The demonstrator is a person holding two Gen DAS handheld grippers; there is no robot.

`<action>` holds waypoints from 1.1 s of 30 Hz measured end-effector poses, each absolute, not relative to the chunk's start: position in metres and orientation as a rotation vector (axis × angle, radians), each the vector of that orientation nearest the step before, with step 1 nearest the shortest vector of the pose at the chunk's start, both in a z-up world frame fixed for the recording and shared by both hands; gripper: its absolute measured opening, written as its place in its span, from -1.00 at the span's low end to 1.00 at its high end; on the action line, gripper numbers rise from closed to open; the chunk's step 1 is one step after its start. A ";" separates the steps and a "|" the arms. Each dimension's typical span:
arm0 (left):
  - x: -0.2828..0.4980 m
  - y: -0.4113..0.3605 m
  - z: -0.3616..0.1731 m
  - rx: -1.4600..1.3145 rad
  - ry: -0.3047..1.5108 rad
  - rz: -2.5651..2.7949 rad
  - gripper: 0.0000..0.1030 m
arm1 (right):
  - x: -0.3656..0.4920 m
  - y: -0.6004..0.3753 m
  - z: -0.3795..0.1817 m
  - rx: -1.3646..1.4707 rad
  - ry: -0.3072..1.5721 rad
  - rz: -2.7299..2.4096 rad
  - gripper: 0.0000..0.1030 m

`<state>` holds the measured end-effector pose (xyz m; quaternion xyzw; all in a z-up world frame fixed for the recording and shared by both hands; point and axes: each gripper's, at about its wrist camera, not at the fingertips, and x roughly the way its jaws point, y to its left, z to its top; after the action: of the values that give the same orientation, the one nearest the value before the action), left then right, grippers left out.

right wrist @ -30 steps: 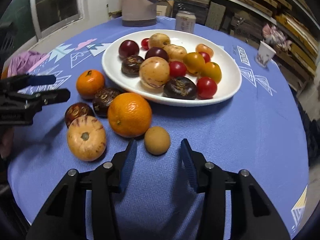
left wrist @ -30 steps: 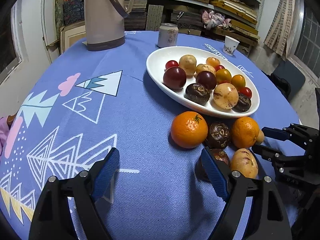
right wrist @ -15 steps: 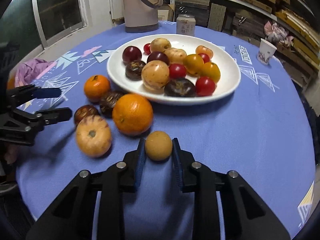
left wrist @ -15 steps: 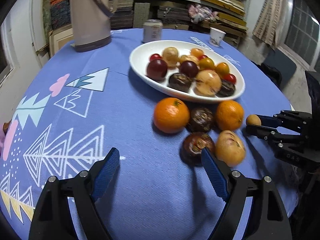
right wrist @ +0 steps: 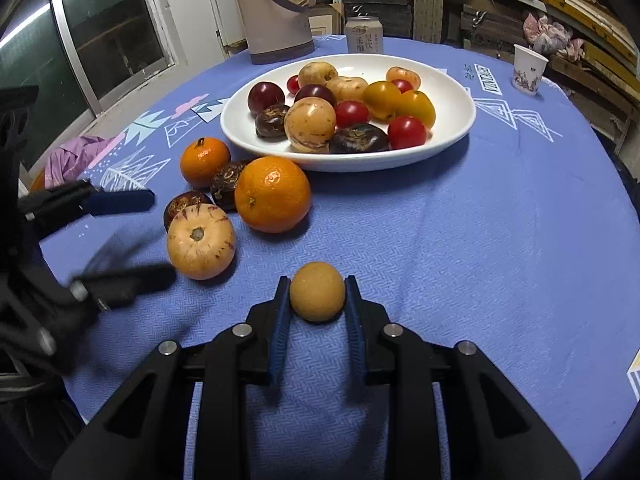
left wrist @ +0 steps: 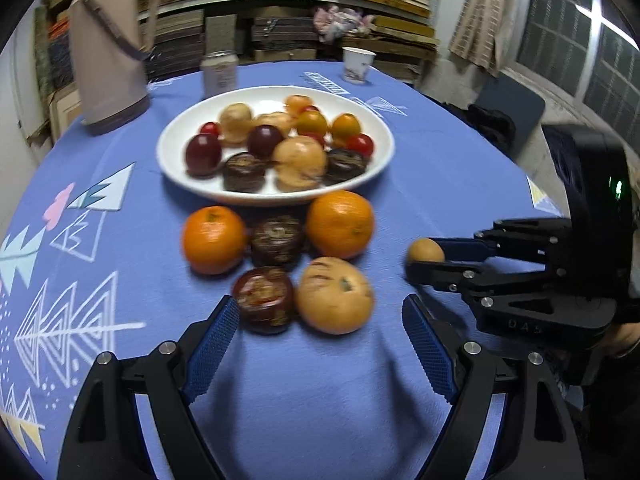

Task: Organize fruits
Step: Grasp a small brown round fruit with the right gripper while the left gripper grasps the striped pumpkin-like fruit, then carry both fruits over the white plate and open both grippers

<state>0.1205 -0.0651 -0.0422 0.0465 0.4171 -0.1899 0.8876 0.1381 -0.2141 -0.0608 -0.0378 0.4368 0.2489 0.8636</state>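
My right gripper is shut on a small round tan fruit, held just above the blue tablecloth; it also shows in the left wrist view. My left gripper is open and empty, its fingers either side of a dark brown fruit and a tan striped fruit. Two oranges and another dark fruit lie behind them. A white plate holds several fruits.
A tall beige jug, a drink can and a paper cup stand at the table's far side. The table edge curves close on the right. A pink cloth lies off the left edge.
My right gripper has closed on the small tan fruit and drawn it back from the orange. My left gripper has swung right, towards the loose fruits.
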 end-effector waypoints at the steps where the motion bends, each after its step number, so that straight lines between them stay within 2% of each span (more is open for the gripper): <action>1: 0.120 -0.072 -0.045 0.117 0.861 -0.401 0.64 | 0.139 -0.216 -0.061 -0.068 0.916 0.525 -0.50; 4: 0.122 -0.087 -0.049 0.168 0.839 -0.417 0.62 | 0.139 -0.222 -0.061 -0.029 0.921 0.534 -0.50; 6: 0.123 -0.094 -0.050 0.205 0.824 -0.421 0.53 | 0.139 -0.226 -0.061 -0.007 0.921 0.534 -0.50; 11: 0.136 -0.101 -0.060 0.235 0.847 -0.416 -0.06 | 0.136 -0.233 -0.061 0.014 0.918 0.529 -0.50; 12: 0.139 -0.097 -0.062 0.211 0.868 -0.424 -0.10 | 0.135 -0.235 -0.062 0.021 0.919 0.530 -0.50; 24: 0.138 -0.098 -0.062 0.210 0.875 -0.434 -0.10 | 0.135 -0.235 -0.062 0.015 0.918 0.515 -0.49; 33: 0.129 -0.071 -0.046 0.112 0.861 -0.402 -0.11 | 0.129 -0.239 -0.059 0.021 0.892 0.496 -0.49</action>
<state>0.1292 -0.0706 -0.0455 0.0541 0.4143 -0.1936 0.8877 0.1289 -0.2387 -0.0589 0.0102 0.4270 0.2372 0.8725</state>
